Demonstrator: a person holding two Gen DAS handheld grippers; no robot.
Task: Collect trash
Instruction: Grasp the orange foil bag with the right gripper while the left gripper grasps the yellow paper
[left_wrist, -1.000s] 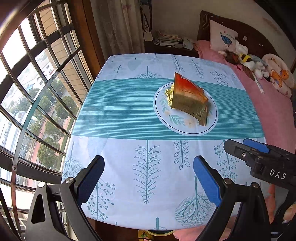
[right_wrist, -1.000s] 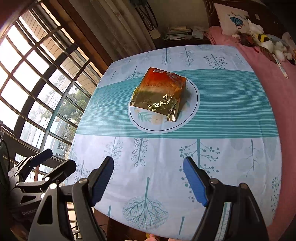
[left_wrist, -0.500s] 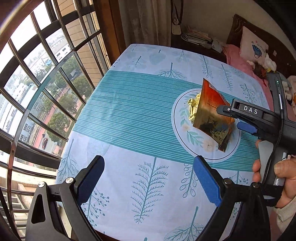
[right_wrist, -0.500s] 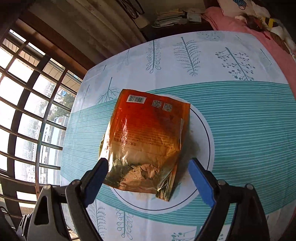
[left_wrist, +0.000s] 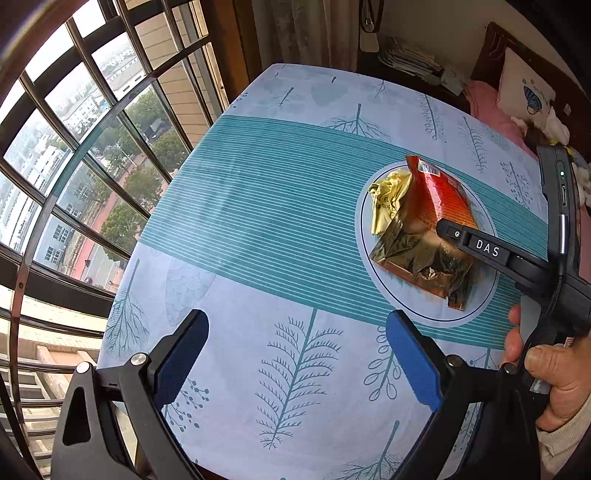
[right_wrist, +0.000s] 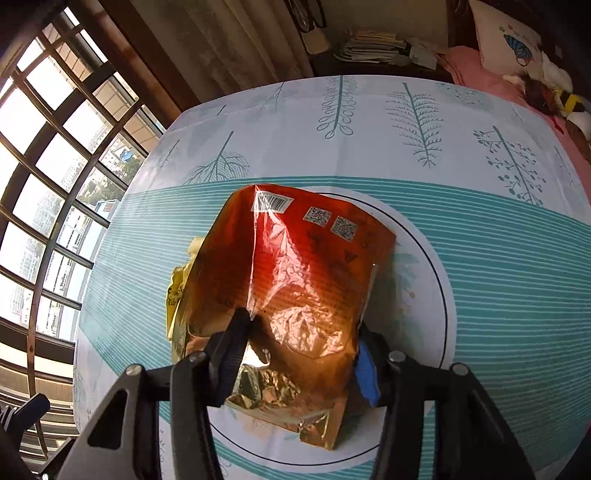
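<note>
A crumpled red-and-gold snack bag (right_wrist: 295, 280) lies on a white round plate (right_wrist: 421, 280) in the middle of the table. My right gripper (right_wrist: 301, 336) has come down over the bag's near end. Its jaws are closing, both pads press into the foil, and the bag buckles upward between them. A yellow-gold wrapper (right_wrist: 177, 291) peeks out from under the bag's left side. From the left wrist, the snack bag (left_wrist: 424, 236) and the wrapper (left_wrist: 388, 199) sit far right. My left gripper (left_wrist: 297, 325) hangs open above the near tablecloth, nothing between its fingers.
The tablecloth (left_wrist: 258, 229) has teal stripes and leaf prints. A barred window (left_wrist: 74, 166) runs along the left edge. A bed with pink cover (right_wrist: 517, 85), pillow and soft toys stands on the right. Stacked papers (right_wrist: 373, 46) sit beyond the far edge. A person's hand (left_wrist: 554, 376) holds the right gripper.
My right gripper's jaws went from wide open beside the bag to pinched on it, and the bag has buckled up. The left gripper drifted slightly closer to the table.
</note>
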